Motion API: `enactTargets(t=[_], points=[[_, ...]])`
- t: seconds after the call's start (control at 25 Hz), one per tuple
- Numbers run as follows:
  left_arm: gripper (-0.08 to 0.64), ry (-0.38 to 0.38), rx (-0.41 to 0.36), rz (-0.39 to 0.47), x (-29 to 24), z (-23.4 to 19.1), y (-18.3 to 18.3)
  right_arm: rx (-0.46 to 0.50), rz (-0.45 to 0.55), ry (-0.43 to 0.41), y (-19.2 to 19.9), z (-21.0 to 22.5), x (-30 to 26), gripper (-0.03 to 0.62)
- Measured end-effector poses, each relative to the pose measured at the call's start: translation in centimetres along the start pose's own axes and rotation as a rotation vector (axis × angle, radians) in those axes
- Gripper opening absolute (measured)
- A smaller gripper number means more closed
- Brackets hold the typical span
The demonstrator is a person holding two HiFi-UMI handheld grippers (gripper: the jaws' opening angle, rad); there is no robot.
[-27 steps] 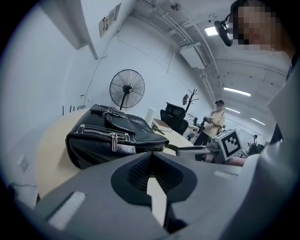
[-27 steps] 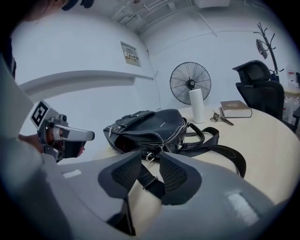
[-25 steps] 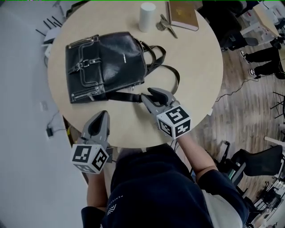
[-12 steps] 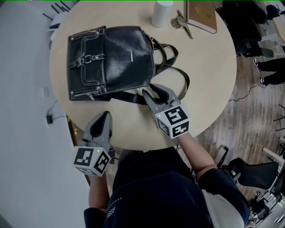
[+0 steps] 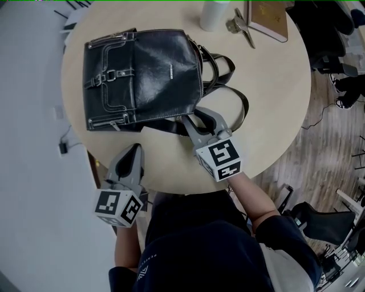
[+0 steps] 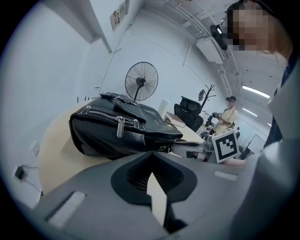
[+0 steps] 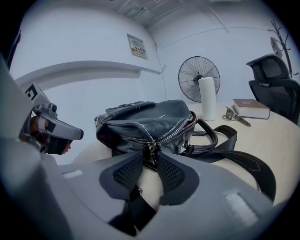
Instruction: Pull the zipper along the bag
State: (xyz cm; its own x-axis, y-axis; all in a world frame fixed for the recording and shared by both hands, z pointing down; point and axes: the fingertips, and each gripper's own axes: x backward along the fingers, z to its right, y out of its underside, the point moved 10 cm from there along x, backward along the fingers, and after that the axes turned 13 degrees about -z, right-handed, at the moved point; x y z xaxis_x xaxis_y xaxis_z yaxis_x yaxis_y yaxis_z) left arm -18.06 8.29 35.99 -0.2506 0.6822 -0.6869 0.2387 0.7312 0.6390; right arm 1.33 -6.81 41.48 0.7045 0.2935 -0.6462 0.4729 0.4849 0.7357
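Where it all sits: a round, pale wooden table [image 5: 274, 102] holds everything, and the person stands at its near edge.
Bag: the black leather bag with silver buckles [image 5: 148, 68] lies flat on the table's left half. Its zipper end points toward the right gripper.
Strap: a long black strap [image 5: 246, 105] curls on the table to the right of the bag.
Right gripper: the grey right gripper [image 5: 191, 116] lies low on the table at the bag's near corner. Its jaws are a little apart and hold nothing.
Left gripper: the grey left gripper [image 5: 134, 148] is at the table's near edge, apart from the bag. Its jaws are together with nothing between them.
Book: a brown book [image 5: 268, 17] lies at the far edge.
Cup shape: a white tube-like thing [image 5: 212, 12] stands just left of the book.
Clip: a small silver metal piece [image 5: 242, 29] lies between the two.
Zipper: the row of silver teeth [image 7: 173, 129] runs along the bag's top edge.
Zipper pull: the small silver pull [image 7: 151, 151] hangs right between the right gripper's jaw tips. I cannot tell if they touch it.
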Motion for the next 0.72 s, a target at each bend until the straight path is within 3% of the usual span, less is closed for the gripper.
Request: enactTargets(t=[0.4, 0.72], points=[[0.018, -0.019, 0.022, -0.014, -0.03, -0.11, 0.21, 0.002, 0.023, 0.037, -0.33, -0.16, -0.55, 0.066], [0.018, -0.022, 0.037, -0.018, 0.05, -0.14, 0.48, 0.018, 0.009, 0.021, -0.43, 0.10, -0.80, 0.040]])
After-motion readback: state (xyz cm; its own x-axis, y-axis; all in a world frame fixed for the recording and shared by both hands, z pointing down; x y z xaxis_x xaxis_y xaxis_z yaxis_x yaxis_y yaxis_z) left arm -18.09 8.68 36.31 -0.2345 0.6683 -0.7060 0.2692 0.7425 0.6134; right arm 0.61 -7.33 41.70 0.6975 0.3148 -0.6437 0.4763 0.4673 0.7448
